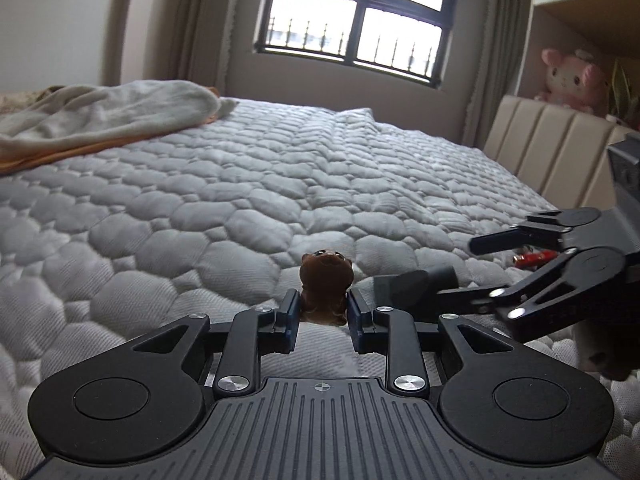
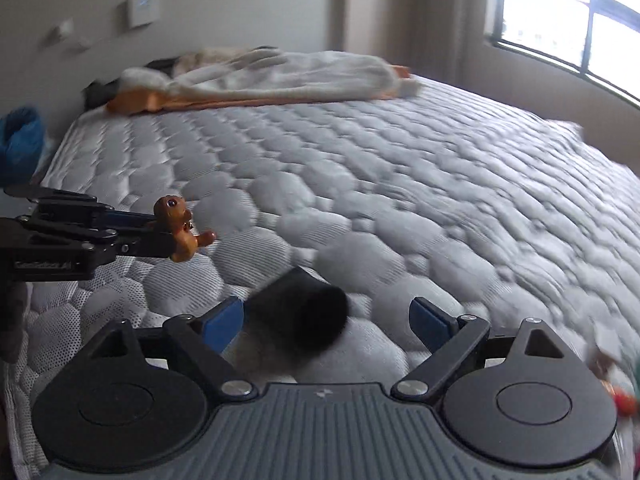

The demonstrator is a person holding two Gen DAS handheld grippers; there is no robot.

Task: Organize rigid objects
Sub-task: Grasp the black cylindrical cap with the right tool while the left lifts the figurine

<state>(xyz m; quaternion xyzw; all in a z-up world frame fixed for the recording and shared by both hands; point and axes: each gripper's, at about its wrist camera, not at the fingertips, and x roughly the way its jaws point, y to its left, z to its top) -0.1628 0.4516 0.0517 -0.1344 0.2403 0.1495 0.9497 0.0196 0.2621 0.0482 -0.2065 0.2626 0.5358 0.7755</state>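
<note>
My left gripper [image 1: 323,312] is shut on a small brown animal figurine [image 1: 325,280] and holds it upright just above the quilted grey mattress [image 1: 200,200]. The figurine also shows in the right wrist view [image 2: 182,229], held by the left gripper [image 2: 160,236]. A black cylinder [image 2: 304,312] lies on its side on the mattress between the fingers of my right gripper [image 2: 326,320], which is open and not touching it. In the left wrist view the cylinder [image 1: 416,284] lies right of the figurine, with the right gripper [image 1: 460,268] over it.
A cream blanket over orange fabric [image 1: 100,120] lies at the far side of the bed. A small red object [image 1: 534,258] lies behind the right gripper. A padded headboard [image 1: 552,148] and a pink plush toy [image 1: 568,76] are at the right. A window [image 1: 352,12] is beyond.
</note>
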